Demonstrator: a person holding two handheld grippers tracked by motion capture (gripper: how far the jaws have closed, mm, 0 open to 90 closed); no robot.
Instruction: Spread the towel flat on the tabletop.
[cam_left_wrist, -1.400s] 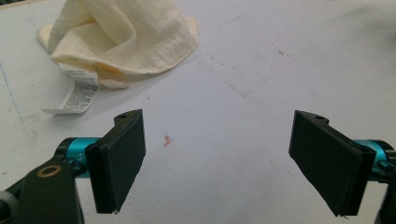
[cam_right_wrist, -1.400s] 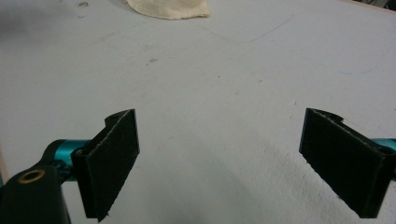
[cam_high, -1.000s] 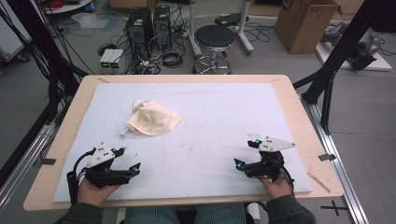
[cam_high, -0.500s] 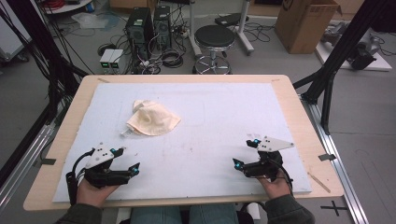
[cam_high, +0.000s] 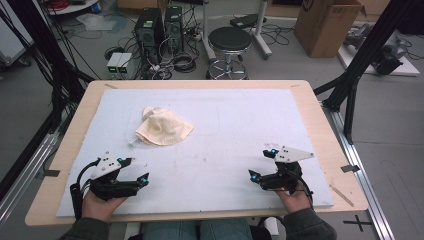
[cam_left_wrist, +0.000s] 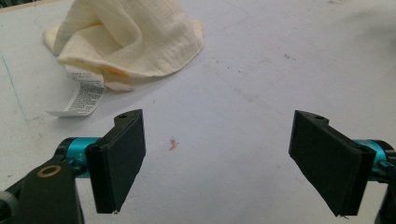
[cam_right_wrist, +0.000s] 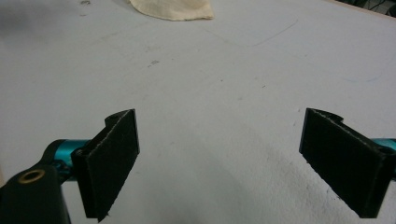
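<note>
A cream cloth lies crumpled in a loose heap on the table's white mat, left of centre. A white printed label sticks out flat from its near edge.

High view: above the near edge, facing forward and down.
Gripper views: low over the tabletop.
Shared: crumpled cloth.

I count one crumpled cream cloth with one white care label, and two black grippers, left and right.
</note>
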